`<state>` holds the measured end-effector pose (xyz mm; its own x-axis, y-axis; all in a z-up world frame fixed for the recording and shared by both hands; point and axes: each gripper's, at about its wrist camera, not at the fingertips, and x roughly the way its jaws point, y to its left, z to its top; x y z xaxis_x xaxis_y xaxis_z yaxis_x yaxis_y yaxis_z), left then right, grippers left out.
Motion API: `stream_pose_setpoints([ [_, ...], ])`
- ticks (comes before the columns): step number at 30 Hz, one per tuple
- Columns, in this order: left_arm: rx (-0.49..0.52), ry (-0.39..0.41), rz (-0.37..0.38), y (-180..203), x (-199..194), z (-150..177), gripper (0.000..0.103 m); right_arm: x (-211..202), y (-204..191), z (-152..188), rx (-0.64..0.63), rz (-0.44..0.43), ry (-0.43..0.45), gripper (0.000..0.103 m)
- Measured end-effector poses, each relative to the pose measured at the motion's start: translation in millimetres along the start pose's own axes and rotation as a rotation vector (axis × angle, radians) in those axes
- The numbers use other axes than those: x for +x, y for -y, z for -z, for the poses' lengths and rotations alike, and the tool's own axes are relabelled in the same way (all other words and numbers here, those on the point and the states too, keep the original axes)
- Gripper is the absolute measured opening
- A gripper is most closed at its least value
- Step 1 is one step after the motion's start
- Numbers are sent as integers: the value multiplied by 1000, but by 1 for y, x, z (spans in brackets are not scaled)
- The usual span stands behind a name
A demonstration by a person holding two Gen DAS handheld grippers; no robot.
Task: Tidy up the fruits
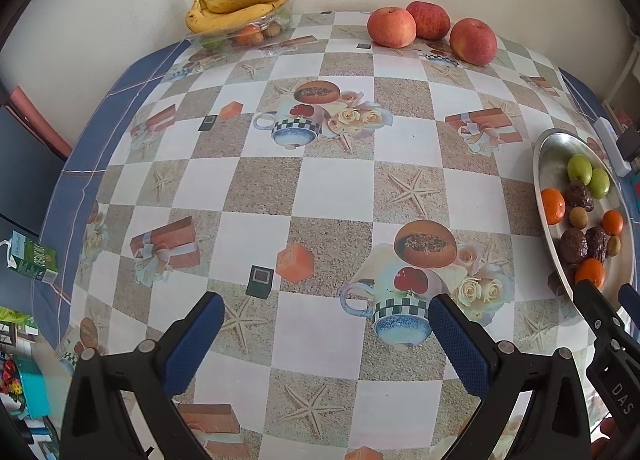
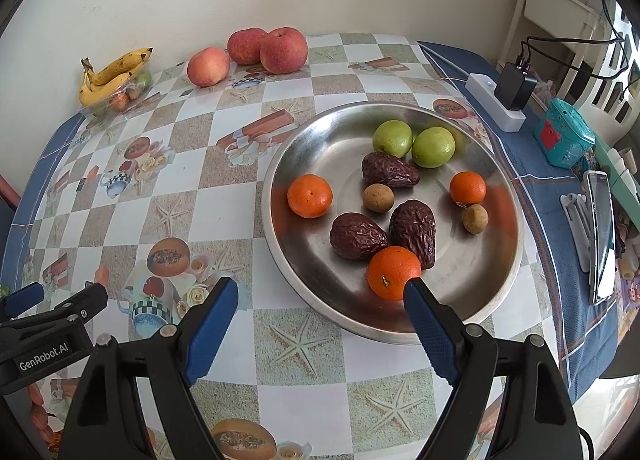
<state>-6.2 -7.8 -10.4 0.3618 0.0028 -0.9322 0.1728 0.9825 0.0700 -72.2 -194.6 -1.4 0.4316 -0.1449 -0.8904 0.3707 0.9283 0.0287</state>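
A steel plate [image 2: 472, 260] at the table's right holds three mandarins [image 2: 310, 196], three wrinkled dark dates [image 2: 358, 236], two green fruits [image 2: 433, 147] and two small brown fruits [image 2: 379, 198]. Three red apples [image 2: 284, 49] lie loose at the back. Bananas [image 2: 114, 74] rest on a clear tray [image 2: 120, 100] of small fruit at the back left. My right gripper [image 2: 321, 284] is open over the plate's near-left rim, its right finger beside the nearest mandarin [image 2: 394, 273]. To its left, my left gripper [image 1: 325, 300] hangs open and empty above the patterned cloth.
A wall runs along the table's far edge. Right of the plate sit a white power strip with a black charger [image 2: 508, 100], a teal box [image 2: 562, 138] and a phone on a stand [image 2: 600, 228]. A green carton [image 1: 34, 256] lies beyond the table's left edge.
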Motion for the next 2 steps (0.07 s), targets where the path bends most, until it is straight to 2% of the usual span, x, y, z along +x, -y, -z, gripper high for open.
stream_pose_setpoints([
  [2, -12, 18, 14, -2, -3, 0, 103, 0, 0, 0, -1, 1, 1, 85],
])
